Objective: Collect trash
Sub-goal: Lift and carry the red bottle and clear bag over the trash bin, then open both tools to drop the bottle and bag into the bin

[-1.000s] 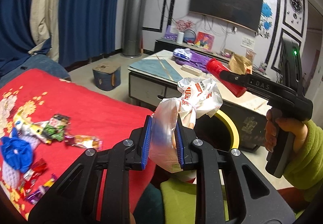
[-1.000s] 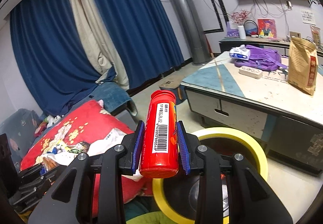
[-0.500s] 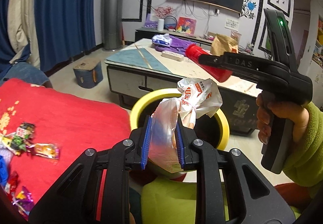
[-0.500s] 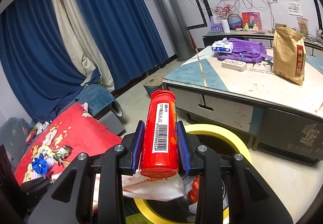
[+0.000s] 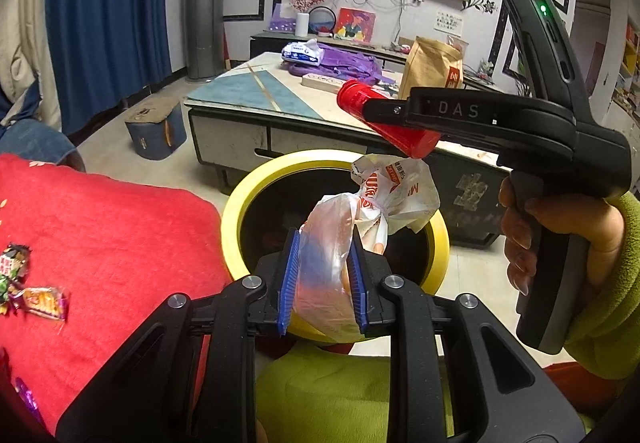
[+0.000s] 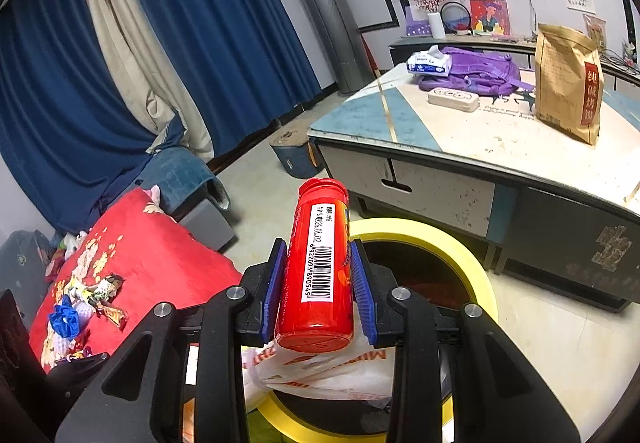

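The left gripper (image 5: 323, 279) pinches a crumpled plastic bag (image 5: 360, 219) over the yellow-rimmed trash bin (image 5: 256, 191). The right gripper (image 6: 318, 283) clamps a red barcoded canister (image 6: 320, 263) above the same bin, just over the bag.

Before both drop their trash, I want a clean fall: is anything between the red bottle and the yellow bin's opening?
Yes: the plastic bag held in the left gripper hangs directly under the red bottle, above the yellow bin.

Black gripper (image 5: 323, 279); blue ribbed fingers (image 5: 289, 275); green fleece sleeve (image 5: 608, 307).
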{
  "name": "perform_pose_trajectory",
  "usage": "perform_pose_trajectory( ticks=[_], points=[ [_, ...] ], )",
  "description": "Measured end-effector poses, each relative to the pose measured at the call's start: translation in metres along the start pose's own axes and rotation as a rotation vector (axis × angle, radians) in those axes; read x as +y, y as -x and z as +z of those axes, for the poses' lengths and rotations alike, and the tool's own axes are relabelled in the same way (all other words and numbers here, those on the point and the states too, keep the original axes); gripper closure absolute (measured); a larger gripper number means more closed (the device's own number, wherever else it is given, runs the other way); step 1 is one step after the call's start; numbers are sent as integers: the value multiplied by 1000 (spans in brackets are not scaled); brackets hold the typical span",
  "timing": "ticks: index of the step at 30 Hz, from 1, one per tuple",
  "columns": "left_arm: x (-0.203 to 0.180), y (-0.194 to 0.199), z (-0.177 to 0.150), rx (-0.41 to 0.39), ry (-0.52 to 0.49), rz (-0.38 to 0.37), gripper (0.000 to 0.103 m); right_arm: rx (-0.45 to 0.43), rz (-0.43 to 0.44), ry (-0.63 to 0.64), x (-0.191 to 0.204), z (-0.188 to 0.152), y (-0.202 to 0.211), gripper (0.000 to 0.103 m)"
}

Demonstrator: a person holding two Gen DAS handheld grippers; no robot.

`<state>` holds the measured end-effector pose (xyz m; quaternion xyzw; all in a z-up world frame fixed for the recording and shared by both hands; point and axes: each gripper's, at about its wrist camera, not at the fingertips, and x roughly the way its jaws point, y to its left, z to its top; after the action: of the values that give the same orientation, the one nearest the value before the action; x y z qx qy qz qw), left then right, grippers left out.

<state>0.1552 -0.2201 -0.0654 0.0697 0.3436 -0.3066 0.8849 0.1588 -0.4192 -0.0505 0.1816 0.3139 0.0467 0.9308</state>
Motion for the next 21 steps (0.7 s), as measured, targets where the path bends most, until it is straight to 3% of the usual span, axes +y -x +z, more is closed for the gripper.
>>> perform_pose_trajectory(
  ticks=[10, 13, 14, 17, 21],
  points=[
    [-8, -25, 3, 35, -16, -20, 83, 61, -15, -31, -11, -7, -16, 72],
    [-4, -28, 3, 37, 1, -17, 71, 68, -24, -58, -16, -7, -17, 70],
    [-3, -28, 2, 36, 6, -10, 61, 70, -28, -72, -18, -7, -18, 66],
    [2, -25, 2, 33, 25, 2, 51, 60, -34, -95, -23, -7, -16, 51],
    [7, -21, 1, 25, 47, 18, 36, 39, -40, -98, -23, -3, -10, 48]
  ],
)
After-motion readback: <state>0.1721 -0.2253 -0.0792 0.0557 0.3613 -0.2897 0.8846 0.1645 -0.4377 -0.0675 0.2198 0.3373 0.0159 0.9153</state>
